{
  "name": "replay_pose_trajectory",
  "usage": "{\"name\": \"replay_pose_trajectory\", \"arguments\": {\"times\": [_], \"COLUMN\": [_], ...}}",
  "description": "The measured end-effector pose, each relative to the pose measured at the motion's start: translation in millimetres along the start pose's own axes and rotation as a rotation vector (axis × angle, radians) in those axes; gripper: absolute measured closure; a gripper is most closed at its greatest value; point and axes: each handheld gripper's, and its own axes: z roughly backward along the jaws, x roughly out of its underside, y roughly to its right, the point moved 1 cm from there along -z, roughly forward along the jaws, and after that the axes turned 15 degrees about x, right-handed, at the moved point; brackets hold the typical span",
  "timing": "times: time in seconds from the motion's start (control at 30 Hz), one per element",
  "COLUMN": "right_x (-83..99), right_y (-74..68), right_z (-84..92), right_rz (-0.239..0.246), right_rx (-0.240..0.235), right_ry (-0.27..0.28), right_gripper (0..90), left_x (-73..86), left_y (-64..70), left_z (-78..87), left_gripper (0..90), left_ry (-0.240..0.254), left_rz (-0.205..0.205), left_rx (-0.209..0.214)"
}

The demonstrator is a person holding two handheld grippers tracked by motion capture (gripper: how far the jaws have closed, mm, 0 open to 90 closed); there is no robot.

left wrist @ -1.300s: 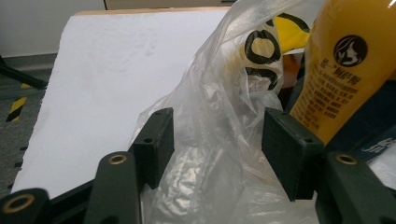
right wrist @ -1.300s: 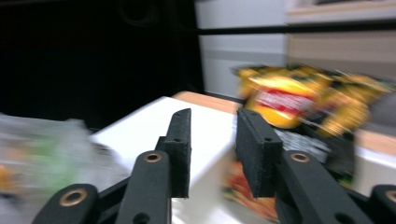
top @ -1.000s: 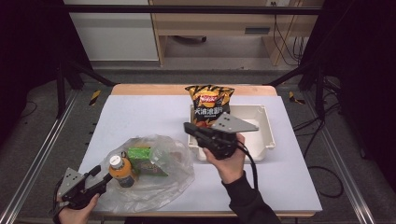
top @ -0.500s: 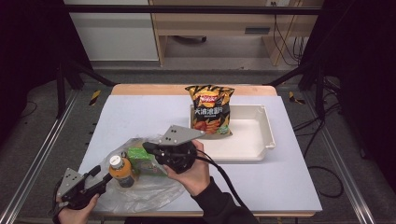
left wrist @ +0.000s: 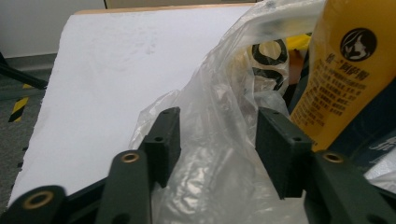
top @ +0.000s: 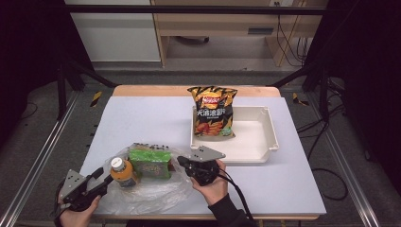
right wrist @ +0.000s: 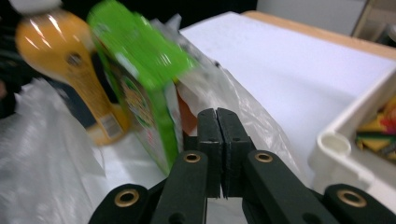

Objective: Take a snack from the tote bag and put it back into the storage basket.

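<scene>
1. Toward 7 o'clock on the white rectangular table (top: 142, 118), a crumpled clear plastic bag (top: 146, 189) lies spread flat, its mouth gaping and its film wrinkled and glossy.
2. Within the bag stands an orange juice bottle with a pale cap (top: 122, 171), upright, its long axis vertical and its cap pointing up; the left gripper view shows small print and a round dark emblem on its yellow-orange label (left wrist: 348, 70).
3. Just beside the bottle, at its 3 o'clock, stands a green rectangular snack box (top: 150, 163), on edge, its long axis running from 9 to 3 o'clock across the table, its printed face turned toward the person.
4. The left gripper (left wrist: 217, 144), at the table's 7 o'clock corner, has its jaws spread wide; loose bag film lies between them, and they are not clamped on it.
5. The right gripper (right wrist: 217, 140), held at 6 o'clock, points toward the box from the box's 3 o'clock side; its jaws are pressed together, and whether any film is pinched between them cannot be told.
6. At 2 o'clock on the table sits a shallow white rectangular plastic tray (top: 257, 137), with an orange and black crisp packet (top: 213, 111) propped upright against its 9 o'clock end.
</scene>
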Motion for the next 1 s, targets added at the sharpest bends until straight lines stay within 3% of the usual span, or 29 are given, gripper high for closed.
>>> {"name": "replay_pose_trajectory", "arguments": {"times": [0.2, 0.47, 0.7, 0.8, 1.0], "right_x": [17.0, 29.8, 33.5, 37.9, 49.6], "right_y": [5.2, 8.5, 10.6, 11.4, 14.1], "right_z": [-14.7, -24.1, -31.8, -35.4, -40.9], "right_rz": [0.002, -0.006, -0.028, -0.044, -0.055], "right_rx": [0.051, 0.091, 0.141, 0.149, 0.161], "right_ry": [-0.043, -0.057, -0.071, -0.096, -0.145], "right_gripper": [89.1, 90.0, 90.0, 90.0, 90.0], "left_x": [-4.9, -12.5, -26.7, -23.1, -11.3], "left_y": [-2.4, -7.1, -17.1, -23.0, -32.4], "left_z": [-3.0, -5.6, -17.7, -31.2, -47.5], "left_gripper": [68.9, 89.8, 90.0, 90.0, 90.0], "left_ry": [-0.029, -0.057, -0.053, -0.098, -0.168], "left_rz": [-0.001, 0.014, 0.002, 0.007, 0.051], "left_rx": [-0.008, 0.007, -0.013, -0.026, 0.003]}}
